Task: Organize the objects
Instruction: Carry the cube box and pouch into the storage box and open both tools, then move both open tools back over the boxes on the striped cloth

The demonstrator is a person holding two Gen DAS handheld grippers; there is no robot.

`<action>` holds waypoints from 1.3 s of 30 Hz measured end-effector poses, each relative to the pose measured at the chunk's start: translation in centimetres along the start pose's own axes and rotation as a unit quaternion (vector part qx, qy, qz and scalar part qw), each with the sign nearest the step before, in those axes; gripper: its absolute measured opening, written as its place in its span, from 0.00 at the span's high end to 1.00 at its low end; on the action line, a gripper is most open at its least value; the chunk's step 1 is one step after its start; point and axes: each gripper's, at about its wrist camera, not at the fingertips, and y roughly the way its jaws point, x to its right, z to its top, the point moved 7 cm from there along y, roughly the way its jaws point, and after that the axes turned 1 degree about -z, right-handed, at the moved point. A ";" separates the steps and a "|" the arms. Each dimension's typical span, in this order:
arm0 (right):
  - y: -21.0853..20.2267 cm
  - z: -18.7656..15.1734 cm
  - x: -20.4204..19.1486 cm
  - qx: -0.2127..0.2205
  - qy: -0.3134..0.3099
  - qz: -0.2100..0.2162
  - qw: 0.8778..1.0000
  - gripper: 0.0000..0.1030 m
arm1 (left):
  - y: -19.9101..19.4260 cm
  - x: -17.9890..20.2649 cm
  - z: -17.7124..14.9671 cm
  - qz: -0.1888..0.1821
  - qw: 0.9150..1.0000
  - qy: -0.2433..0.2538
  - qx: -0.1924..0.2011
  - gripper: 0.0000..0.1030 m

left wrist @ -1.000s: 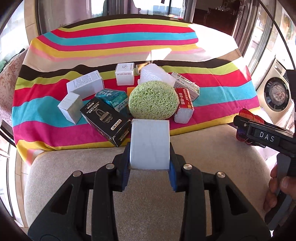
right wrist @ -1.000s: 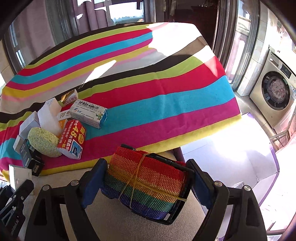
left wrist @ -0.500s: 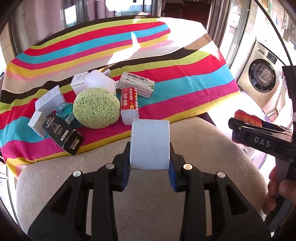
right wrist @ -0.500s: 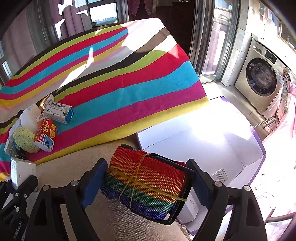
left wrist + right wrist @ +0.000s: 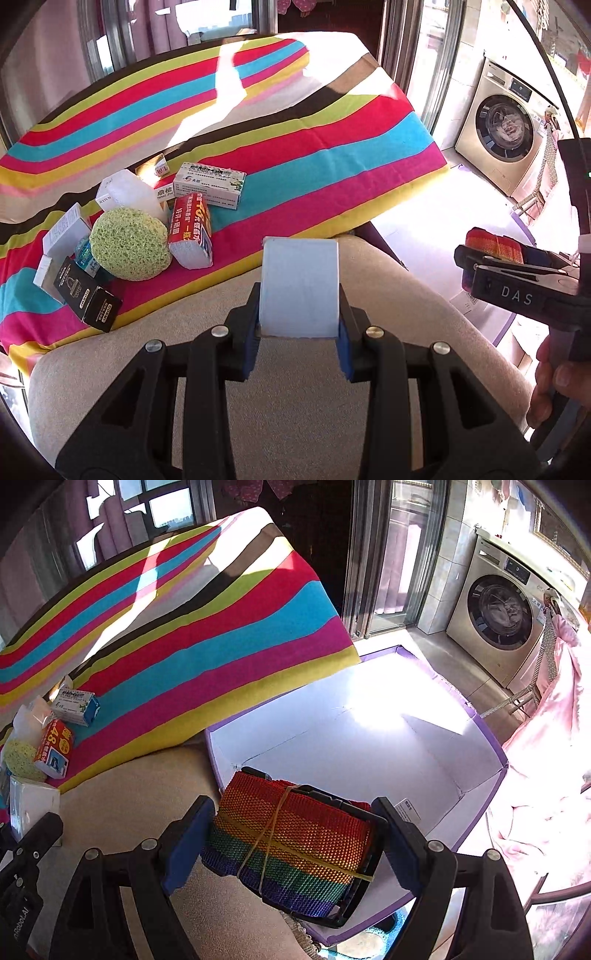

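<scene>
Right gripper [image 5: 291, 853]: clamped on a rolled rainbow webbing strap [image 5: 288, 849] bound with a rubber band, held over the near-left corner of the open white box [image 5: 369, 731] with purple rim.
Left gripper [image 5: 299, 332]: grasping a small pale-blue box [image 5: 299, 288] above the beige cushion [image 5: 295, 406], left of the white box.
Step in hand: likely dropping the strap into the white box, the blue one to follow.
Doing it well: carry the strap further right, past the purple rim, lower it close to the box floor, then release so the roll does not bounce out.
Watch: the strap's black buckle could catch on the rim.
Left behind: green sponge [image 5: 129, 243], red packet [image 5: 192, 232] and cartons lie far left on the striped cloth [image 5: 295, 147].
</scene>
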 end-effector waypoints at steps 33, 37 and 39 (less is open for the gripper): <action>1.3 -2.4 4.3 -0.039 0.044 0.081 0.995 0.11 | 1.1 5.8 0.9 -0.104 0.994 -0.028 -0.034 0.19; -0.3 -1.2 -0.7 -0.021 -0.010 0.117 0.993 0.11 | -1.5 -1.1 -0.2 -0.054 0.994 -0.097 -0.004 0.19; -1.2 -0.6 -3.3 -0.005 -0.034 0.135 0.990 0.11 | -2.9 -4.8 -1.0 -0.016 0.992 -0.126 0.016 0.19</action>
